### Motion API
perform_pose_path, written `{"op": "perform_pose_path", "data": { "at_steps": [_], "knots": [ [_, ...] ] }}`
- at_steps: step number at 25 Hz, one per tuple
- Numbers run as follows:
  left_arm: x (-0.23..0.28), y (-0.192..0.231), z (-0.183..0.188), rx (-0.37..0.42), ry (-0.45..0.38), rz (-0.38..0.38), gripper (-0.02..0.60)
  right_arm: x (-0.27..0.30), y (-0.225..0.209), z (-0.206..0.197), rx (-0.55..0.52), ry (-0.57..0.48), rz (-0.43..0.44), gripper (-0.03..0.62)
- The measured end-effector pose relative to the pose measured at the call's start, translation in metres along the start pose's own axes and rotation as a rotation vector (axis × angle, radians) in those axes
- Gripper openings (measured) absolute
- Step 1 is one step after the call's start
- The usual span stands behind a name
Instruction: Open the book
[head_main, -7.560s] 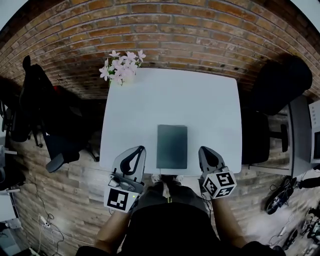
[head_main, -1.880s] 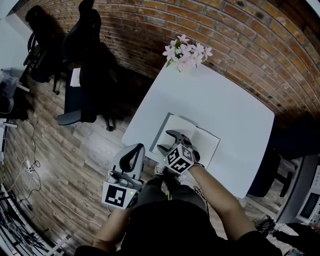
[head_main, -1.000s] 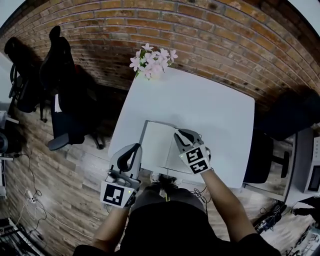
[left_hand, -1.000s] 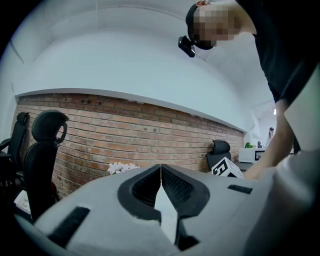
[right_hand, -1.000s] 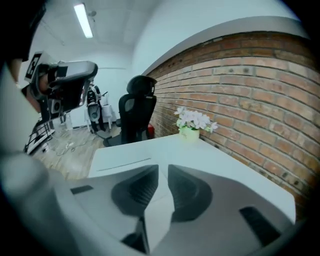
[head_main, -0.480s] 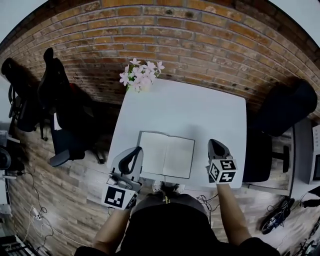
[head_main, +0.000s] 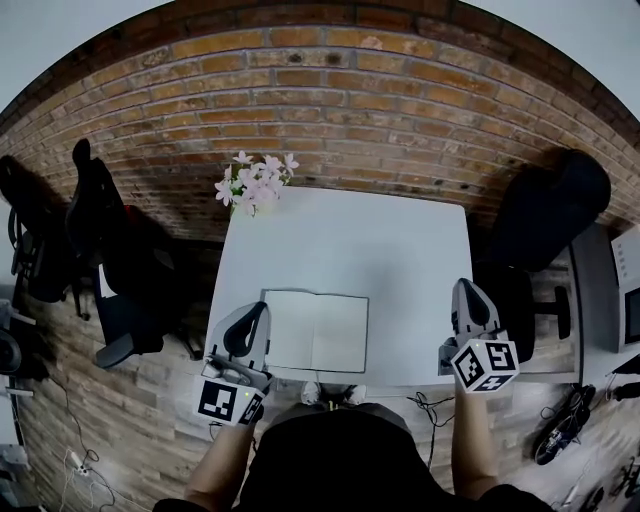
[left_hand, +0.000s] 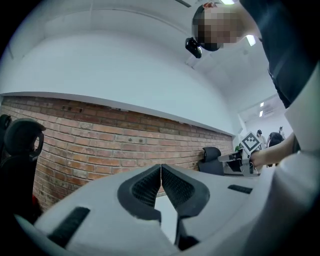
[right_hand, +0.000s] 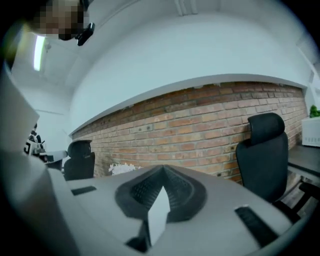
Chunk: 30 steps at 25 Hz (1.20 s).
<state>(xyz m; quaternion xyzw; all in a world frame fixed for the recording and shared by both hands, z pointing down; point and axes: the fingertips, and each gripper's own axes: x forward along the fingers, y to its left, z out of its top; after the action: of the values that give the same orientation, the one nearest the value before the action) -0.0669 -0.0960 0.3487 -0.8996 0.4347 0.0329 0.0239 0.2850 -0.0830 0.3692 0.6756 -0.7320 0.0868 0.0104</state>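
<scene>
Book (head_main: 314, 331) is lying open and flat on the white table (head_main: 400, 240), pale pages up. It's close to the edge nearest me and a bit left of the middle, and the crease down the centre runs straight away from me. Nothing is sitting on the pages.

My left gripper (head_main: 258, 308) is just beside the book's left edge from the head view, over the table's front left side. Can't tell from up there whether it actually touches the book. In its own view the jaws are pressed together tip to tip with nothing between them.

My right gripper (head_main: 466, 287) is well apart from the book, out past the table's front right corner, with its marker cube (head_main: 484, 365) facing up at me. Its jaws are closed too, pads meeting with nothing in them.

Further out, a bunch of pink-white flowers (head_main: 255, 180) sits at the far left corner of the table. The brick wall (head_main: 330, 90) runs behind the table. There's a black office chair (head_main: 545, 200) off to the right and more dark chairs (head_main: 95, 230) on the left, all on a wood plank floor (head_main: 130, 420).
</scene>
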Motion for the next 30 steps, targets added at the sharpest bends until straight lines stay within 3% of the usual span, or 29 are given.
{"op": "perform_pose_path", "data": {
  "at_steps": [6,12,21,30],
  "knots": [
    [0.014,-0.002,0.022,0.013,-0.046,-0.008,0.026,-0.031,0.003,0.063,-0.055,-0.127,-0.005,0.014],
    [0.016,-0.005,0.044,-0.013,-0.089,-0.006,0.026,-0.070,0.019,0.104,-0.254,-0.190,-0.059,0.014],
    [0.009,-0.005,0.072,0.024,-0.156,0.018,0.026,-0.083,0.017,0.103,-0.196,-0.193,-0.084,0.014],
    [0.016,-0.022,0.079,0.009,-0.160,-0.037,0.025,-0.074,0.029,0.102,-0.180,-0.190,-0.038,0.014]
  ]
}}
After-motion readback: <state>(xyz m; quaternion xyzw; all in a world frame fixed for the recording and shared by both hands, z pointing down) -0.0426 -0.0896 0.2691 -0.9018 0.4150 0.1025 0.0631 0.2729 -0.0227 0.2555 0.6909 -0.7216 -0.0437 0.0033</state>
